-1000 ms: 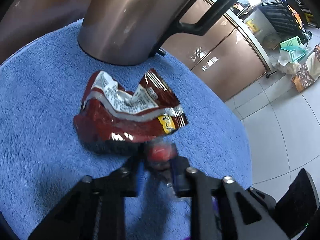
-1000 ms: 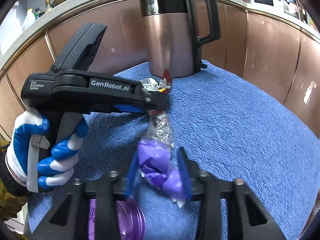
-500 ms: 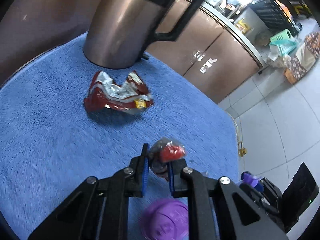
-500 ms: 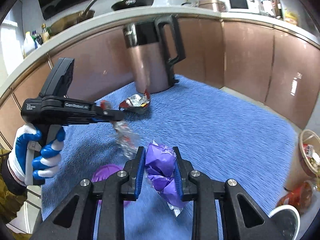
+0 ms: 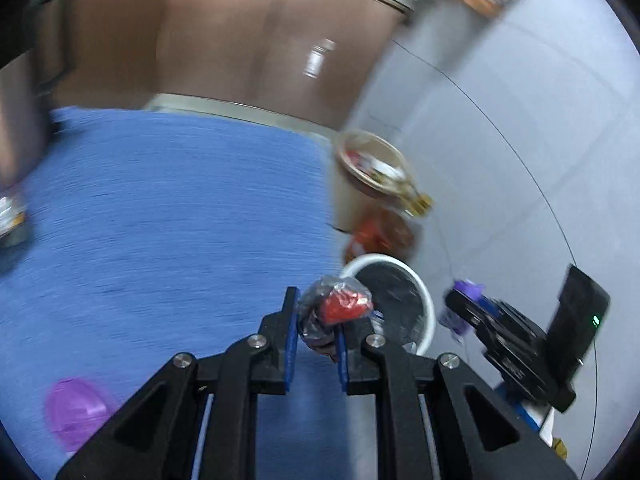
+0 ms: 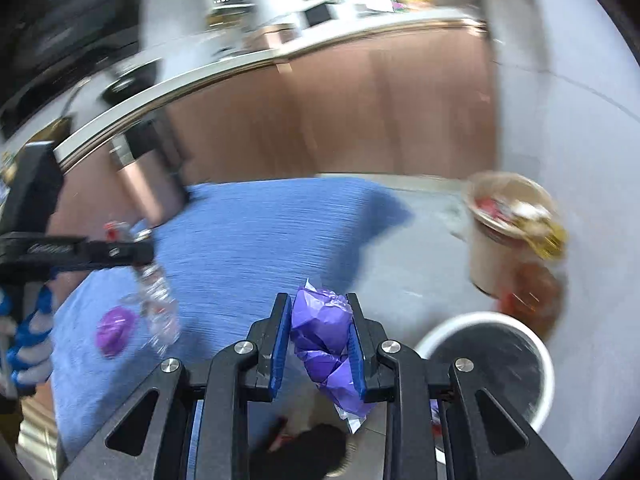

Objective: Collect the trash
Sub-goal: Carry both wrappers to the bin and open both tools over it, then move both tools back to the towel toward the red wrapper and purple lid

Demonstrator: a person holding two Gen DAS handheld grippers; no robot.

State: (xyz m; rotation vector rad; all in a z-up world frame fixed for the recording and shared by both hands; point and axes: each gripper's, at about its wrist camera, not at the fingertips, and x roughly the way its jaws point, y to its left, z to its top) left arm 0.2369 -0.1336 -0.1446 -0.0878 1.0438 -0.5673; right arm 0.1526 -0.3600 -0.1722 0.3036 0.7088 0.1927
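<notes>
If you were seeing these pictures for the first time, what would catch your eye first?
Probably the crumpled purple wrapper clamped in the right tool, low in the middle of its view, and the clear crinkled wrapper with a red core pinched in the left tool. Next, the white round bin with a dark liner on the pale floor, just past the edge of the blue towel-covered table.

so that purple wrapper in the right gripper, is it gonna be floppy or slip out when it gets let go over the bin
Probably floppy: the purple wrapper is crumpled, and its tail hangs limp below the right gripper. Likely very light, thin film by its creases. It seems unlikely to slip, since both pads press on it. Once released it may flutter rather than drop straight into the white bin.
</notes>
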